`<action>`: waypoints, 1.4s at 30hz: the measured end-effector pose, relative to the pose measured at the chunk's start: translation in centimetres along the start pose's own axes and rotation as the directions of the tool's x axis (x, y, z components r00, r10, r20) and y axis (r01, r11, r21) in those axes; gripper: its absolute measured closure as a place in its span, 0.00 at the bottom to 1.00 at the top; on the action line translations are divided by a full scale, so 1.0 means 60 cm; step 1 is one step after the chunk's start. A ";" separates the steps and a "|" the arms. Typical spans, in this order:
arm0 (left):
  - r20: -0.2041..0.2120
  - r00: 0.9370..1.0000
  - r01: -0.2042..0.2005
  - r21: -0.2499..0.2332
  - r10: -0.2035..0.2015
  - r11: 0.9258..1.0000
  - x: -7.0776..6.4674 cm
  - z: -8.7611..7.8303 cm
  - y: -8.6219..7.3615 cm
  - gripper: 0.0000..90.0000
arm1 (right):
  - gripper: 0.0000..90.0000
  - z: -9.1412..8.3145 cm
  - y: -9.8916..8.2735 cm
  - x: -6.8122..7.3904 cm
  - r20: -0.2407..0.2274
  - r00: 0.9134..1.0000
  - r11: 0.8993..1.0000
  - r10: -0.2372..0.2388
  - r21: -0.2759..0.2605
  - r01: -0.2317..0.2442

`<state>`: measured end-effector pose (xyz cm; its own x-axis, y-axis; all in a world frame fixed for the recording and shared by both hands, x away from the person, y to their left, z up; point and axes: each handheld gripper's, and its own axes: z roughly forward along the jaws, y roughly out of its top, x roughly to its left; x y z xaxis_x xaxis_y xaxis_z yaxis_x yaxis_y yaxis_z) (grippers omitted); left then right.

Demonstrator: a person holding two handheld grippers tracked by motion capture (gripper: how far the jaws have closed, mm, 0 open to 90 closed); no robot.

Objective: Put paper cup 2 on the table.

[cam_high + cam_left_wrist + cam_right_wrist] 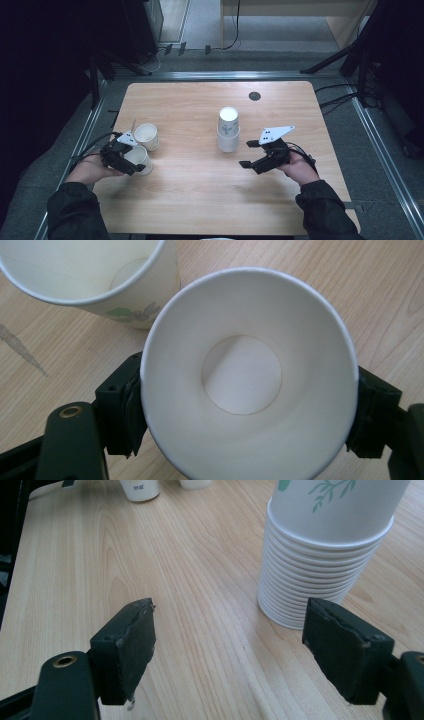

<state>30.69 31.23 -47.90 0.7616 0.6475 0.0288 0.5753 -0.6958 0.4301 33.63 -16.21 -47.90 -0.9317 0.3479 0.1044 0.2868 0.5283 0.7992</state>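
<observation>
The left gripper [131,162] clasps a paper cup [248,375] between its jaws, beside a second cup [146,136]; the right gripper [248,154], jaws apart, should next reach the stack [327,545] ahead.

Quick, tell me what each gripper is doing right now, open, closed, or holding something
Left gripper: jaws either side of a paper cup, pads at its wall; whether they press on it cannot be told.
Right gripper: open, nothing between its jaws, near the stack of cups.
</observation>
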 end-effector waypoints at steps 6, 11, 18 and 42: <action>0.011 1.000 0.016 -0.003 -0.016 1.000 0.001 0.002 0.001 0.22 | 0.24 -0.001 -0.001 0.000 0.002 1.000 1.000 -0.002 0.002 0.002; 0.045 0.998 0.031 0.004 -0.031 1.000 0.003 0.003 0.000 0.20 | 0.24 -0.001 -0.001 0.000 0.005 1.000 1.000 -0.001 0.002 0.001; 0.069 0.996 0.050 -0.006 -0.050 0.999 0.004 0.000 0.001 0.16 | 0.24 -0.001 -0.002 -0.001 0.007 1.000 1.000 -0.007 0.009 0.007; 0.116 0.985 0.142 -0.113 -0.128 0.983 0.013 -0.073 -0.005 0.15 | 0.24 0.001 -0.002 0.001 0.008 1.000 1.000 -0.015 0.019 0.015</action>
<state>29.81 33.32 -44.09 0.7108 0.6910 -0.1316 0.6398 -0.5574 0.5291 33.52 -16.23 -48.03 -0.9339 0.3465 0.0876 0.2774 0.5482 0.7890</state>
